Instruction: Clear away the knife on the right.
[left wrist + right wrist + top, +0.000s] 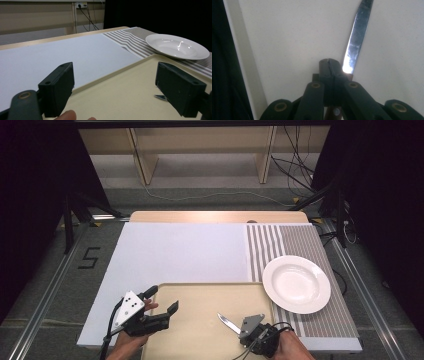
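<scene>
The worktop (175,250) is a wide, flat, matt white surface with a pale wooden edge at its far side; a cloth (295,245) with grey and white stripes covers its right part; a large beige tray (200,330), smooth, with a low raised rim and rounded corners, lies at the near edge; a round white plate (296,284), glossy and shallow with a broad rim, rests on the cloth just beside the tray's far right corner. The left tool (165,302) hangs over the tray's left rim with its two black, blocky jaws spread wide and nothing between them; in the left gripper view (115,87) they frame bare tray. The right tool (240,329) is clenched over the tray's near right part; in the right gripper view (330,67) its jaws press together on the wooden handle of a knife (357,37). The knife's narrow, shiny steel blade (229,323) sticks out past the jaws, above the tray, ending in a point.
</scene>
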{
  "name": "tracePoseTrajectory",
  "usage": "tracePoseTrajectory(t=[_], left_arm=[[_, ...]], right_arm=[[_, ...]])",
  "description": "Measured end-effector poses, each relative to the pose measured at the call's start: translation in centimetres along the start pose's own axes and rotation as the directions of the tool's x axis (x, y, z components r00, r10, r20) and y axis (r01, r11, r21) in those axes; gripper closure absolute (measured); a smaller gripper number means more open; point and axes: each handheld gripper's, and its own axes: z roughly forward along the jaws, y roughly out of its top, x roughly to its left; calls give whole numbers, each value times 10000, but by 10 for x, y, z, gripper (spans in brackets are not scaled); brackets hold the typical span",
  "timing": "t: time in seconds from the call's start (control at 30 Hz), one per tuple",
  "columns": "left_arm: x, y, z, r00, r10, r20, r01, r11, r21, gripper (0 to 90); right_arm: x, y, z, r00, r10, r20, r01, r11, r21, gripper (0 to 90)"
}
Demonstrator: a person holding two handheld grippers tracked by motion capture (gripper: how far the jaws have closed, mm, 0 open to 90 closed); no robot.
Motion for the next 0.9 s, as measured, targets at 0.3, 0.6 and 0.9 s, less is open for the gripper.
tracePoseTrajectory(t=[0.3,0.6,0.9], left_arm=[[0,0,-1,10000,16,11,-16,10000,-12,155],[0,1,-1,10000,26,13,-26,10000,-4,155],[0,1,-1,10000,48,11,-48,10000,-8,155]], right_arm=[[-4,-2,-1,9999,129,58,-129,9999,43,900],[-12,-6,-5,9984,480,294,-483,9988,96,900],[-13,-7,-5,9976,592,350,-601,9978,270,900]])
